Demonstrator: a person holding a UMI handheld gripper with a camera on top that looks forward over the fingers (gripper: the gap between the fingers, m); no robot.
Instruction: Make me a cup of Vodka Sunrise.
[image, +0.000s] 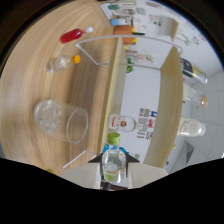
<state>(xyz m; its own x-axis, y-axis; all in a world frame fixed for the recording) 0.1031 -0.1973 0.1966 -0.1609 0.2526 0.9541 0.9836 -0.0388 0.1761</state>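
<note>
Gripping a small clear bottle (114, 162) with a green cap, the gripper (114, 175) has its two pale fingers pressed against the bottle's sides, so the bottle is pinched between them. The whole scene is seen tilted, and a wooden table (45, 80) fills the space beside and beyond the bottle. A clear glass (61, 120) holding ice cubes is seen on the table, near the held bottle and to one side of the fingers. Farther along the table from the glass, a small clear bottle with an orange cap (62, 62) is seen, and beyond that a bottle of red liquid (74, 35) is placed, well apart from the glass. Just beyond the held bottle's green cap, a vodka bottle (122, 122) with a red and white label is seen at the table's edge. A bent white wire frame (100, 45) is seen past the glass, between the red bottle and the table's edge. Further items at the table's far end are too small to be told apart.
</note>
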